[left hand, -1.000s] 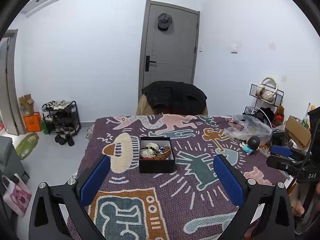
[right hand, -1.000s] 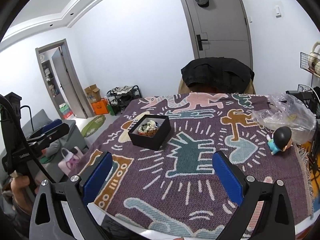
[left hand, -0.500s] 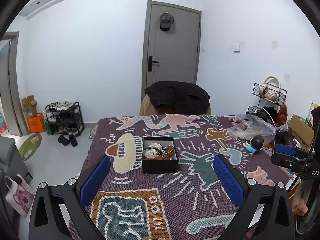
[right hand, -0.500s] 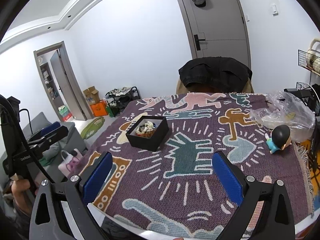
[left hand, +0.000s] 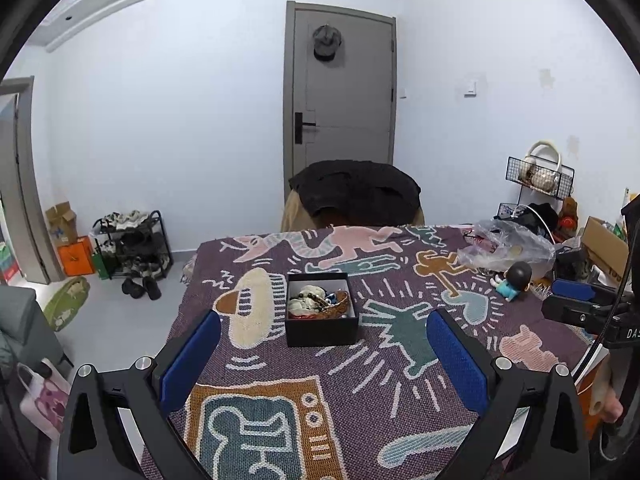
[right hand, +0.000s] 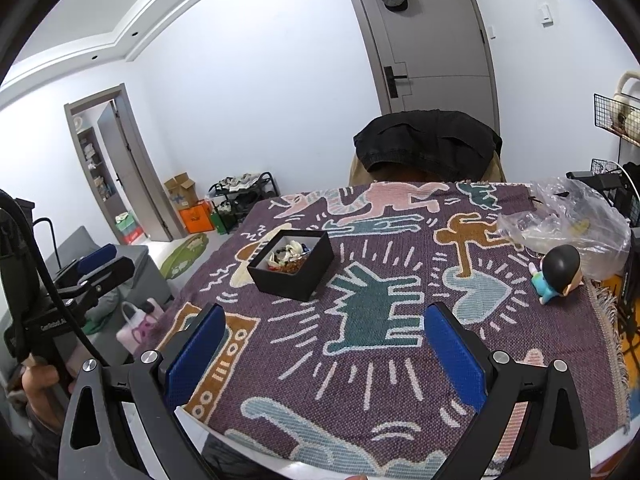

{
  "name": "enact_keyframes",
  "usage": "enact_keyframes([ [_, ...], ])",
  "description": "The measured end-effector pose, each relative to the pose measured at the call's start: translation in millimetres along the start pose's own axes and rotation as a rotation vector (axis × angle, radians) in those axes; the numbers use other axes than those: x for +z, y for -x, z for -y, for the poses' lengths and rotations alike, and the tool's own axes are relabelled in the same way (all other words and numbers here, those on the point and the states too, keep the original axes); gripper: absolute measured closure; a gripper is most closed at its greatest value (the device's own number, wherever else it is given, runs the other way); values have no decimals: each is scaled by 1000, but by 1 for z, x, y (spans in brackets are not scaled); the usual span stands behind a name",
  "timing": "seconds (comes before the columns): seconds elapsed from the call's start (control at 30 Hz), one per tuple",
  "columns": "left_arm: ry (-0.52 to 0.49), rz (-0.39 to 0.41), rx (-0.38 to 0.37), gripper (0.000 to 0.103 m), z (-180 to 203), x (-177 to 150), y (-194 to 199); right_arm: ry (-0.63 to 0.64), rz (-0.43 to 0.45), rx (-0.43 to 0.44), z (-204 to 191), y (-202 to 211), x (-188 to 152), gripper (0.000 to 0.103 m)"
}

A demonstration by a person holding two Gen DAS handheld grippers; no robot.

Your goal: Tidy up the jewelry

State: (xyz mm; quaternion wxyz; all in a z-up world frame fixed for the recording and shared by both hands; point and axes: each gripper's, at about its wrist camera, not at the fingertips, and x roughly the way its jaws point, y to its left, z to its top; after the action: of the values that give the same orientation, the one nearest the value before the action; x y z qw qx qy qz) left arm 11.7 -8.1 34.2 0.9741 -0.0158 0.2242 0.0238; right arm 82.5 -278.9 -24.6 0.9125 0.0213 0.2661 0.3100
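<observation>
Nearest the cameras, the left gripper [left hand: 323,356] is hovering above the near edge of the desk with its jaws spread wide and gripping nothing, and the right gripper [right hand: 325,354] is hanging the same way, jaws spread and empty, a little further right along that edge. Under both, a purple woven cloth [left hand: 360,392] with cartoon figures is covering the desk. Past the left gripper's blue pads, the black jewelry box [left hand: 321,314] is sitting open on the cloth, well apart from either gripper; in the right wrist view it [right hand: 291,265] is lying ahead and to the left. A tangle of jewelry [left hand: 318,300], pale beads, brown beads and a bit of blue, is filling it, too jumbled to tell piece from piece. Further right, a small dark-headed figurine [right hand: 558,274] is lying on the cloth just beside a crumpled clear plastic bag [right hand: 568,224]. Beyond the far edge, a chair draped with a black jacket [left hand: 354,192] is standing before a grey door [left hand: 340,96] with a cap [left hand: 327,43] hanging on it.
</observation>
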Motion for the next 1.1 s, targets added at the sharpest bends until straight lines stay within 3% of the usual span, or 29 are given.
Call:
enact_keyframes([
  [1.1,-15,0,22,0,-1,-2,-1,-21,-12,-10,4,-4,0,3],
])
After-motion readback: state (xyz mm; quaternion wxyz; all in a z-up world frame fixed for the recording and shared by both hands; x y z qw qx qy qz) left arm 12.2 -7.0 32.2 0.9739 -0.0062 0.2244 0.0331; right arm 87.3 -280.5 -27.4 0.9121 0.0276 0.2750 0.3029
